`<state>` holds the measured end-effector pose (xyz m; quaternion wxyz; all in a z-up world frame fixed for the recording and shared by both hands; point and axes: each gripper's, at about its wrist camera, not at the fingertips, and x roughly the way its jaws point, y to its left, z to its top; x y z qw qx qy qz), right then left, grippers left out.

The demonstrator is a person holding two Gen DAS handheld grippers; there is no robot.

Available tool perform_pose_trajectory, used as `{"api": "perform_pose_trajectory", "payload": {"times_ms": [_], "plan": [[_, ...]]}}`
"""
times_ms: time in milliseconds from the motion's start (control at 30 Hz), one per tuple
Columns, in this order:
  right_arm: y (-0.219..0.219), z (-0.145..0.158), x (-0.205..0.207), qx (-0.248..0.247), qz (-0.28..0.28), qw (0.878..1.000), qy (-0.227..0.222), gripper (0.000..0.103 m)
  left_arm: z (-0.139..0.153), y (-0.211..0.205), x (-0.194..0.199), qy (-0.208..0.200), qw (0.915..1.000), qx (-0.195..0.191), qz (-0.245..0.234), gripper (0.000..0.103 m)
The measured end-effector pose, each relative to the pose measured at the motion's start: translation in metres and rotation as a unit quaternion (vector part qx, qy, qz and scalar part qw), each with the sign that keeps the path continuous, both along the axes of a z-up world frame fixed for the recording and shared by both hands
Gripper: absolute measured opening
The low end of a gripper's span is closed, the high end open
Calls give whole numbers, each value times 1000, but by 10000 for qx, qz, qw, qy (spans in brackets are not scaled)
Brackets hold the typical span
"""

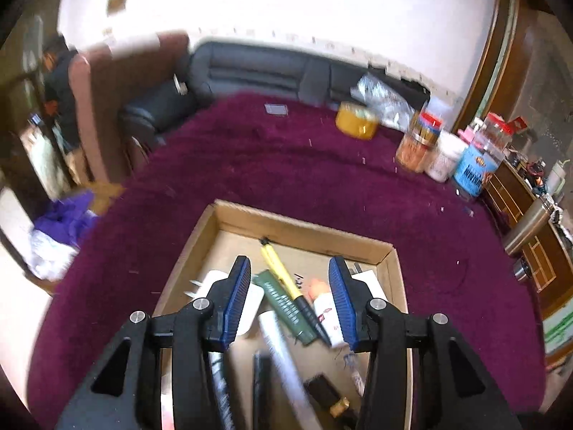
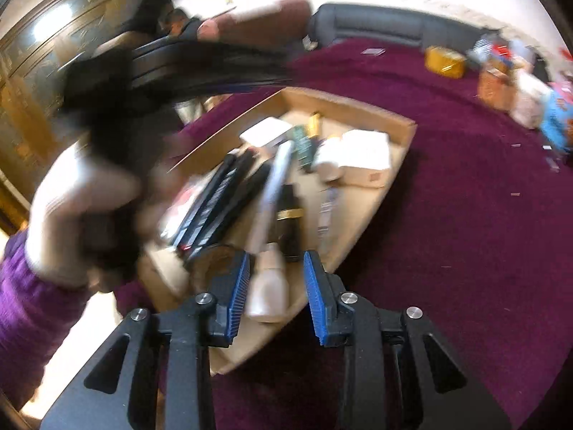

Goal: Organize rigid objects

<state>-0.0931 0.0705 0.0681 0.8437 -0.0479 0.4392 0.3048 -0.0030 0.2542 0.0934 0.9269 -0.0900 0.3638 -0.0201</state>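
A shallow cardboard box (image 1: pixel 304 231) is being seen lying on a deep purple carpet (image 1: pixel 286 165), and small rigid things are being kept loose inside it; a yellow pen (image 1: pixel 277 265) is lying slantwise toward the far wall of the box, a dark green tube (image 1: pixel 286 310) is resting just beside it, and a long white tube (image 1: pixel 283 351) is running toward the near edge; a small pale bottle with a peach cap (image 1: pixel 324 304) is lying at the right of these. The left gripper (image 1: pixel 290 297) is being held above the box with its jaws partly apart; the things are being seen between its blue pads (image 1: pixel 236 297) but below them, and nothing is being gripped.

In the right wrist view the right gripper (image 2: pixel 275 288) is being held over the near corner of the box (image 2: pixel 358 107), its jaws narrowly apart; a pale bottle (image 2: pixel 268 286) is being framed between the pads (image 2: pixel 315 294) without being pressed, as far as the blur allows it to be judged. A dark bottle with a gold band (image 2: pixel 288 222) is lying just beyond it, and a white carton (image 2: pixel 365 159) is sitting at the far right of the box. A hand (image 2: pixel 82 208) with a purple sleeve (image 2: pixel 32 315) is being shown at the left, badly smeared.

Far right on the carpet, a yellow tape roll (image 1: pixel 356 122) and several jars (image 1: pixel 419 143) are being left standing, well apart from the box.
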Motion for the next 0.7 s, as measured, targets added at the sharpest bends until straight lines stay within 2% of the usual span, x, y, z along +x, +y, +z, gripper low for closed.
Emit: {"api": "perform_pose_trajectory", "payload": {"times_ms": [67, 100, 133, 167, 200, 233, 267, 333, 367, 400, 433, 467, 533, 567, 633, 700], "plan": [[-14, 5, -3, -155, -310, 9989, -305, 37, 22, -4, -35, -536, 9973, 412, 283, 45], [-21, 6, -5, -248, -494, 9974, -459, 44, 32, -7, -53, -802, 9938, 619, 462, 51], [-28, 7, -7, -302, -666, 9956, -589, 45, 45, -11, -79, -1186, 9867, 834, 731, 55], [-33, 7, -7, -310, -801, 9940, -683, 46, 56, -14, -103, -1555, 9788, 946, 940, 69], [-41, 9, -10, -294, -949, 9919, -797, 46, 66, -18, -126, -1919, 9701, 1003, 1101, 96], [-46, 10, -14, -299, -1071, 9898, -895, 46, 76, -24, -156, -2429, 9560, 1039, 1272, 102], [-49, 10, -17, -335, -1195, 9872, -997, 50, 81, -30, -178, -2827, 9433, 1048, 1390, 102], [-56, 13, -22, -499, -1533, 9785, -1285, 70, 87, -43, -203, -3138, 9299, 1113, 1565, 102], [-60, 15, -28, -548, -1650, 9750, -1384, 71, 90, -51, -210, -3105, 9294, 1174, 1610, 102], [-64, 17, -33, -559, -1761, 9714, -1494, 71, 90, -59, -212, -2970, 9346, 1197, 1548, 102], [-67, 19, -37, -580, -1846, 9678, -1612, 71, 89, -66, -212, -2847, 9409, 1167, 1418, 102], [-68, 19, -38, -582, -1927, 9651, -1676, 71, 85, -73, -208, -2645, 9520, 1069, 1108, 102], [-76, 23, -44, -594, -2119, 9588, -1795, 76, 74, -82, -195, -2216, 9659, 1008, 885, 102], [-79, 24, -47, -616, -2192, 9560, -1849, 81, 70, -84, -190, -2059, 9697, 997, 860, 102], [-87, 27, -51, -692, -2345, 9490, -1991, 81, 56, -87, -176, -1597, 9801, 893, 774, 102], [-93, 30, -53, -726, -2459, 9442, -2068, 81, 49, -91, -172, -1322, 9852, 766, 782, 102]]}}
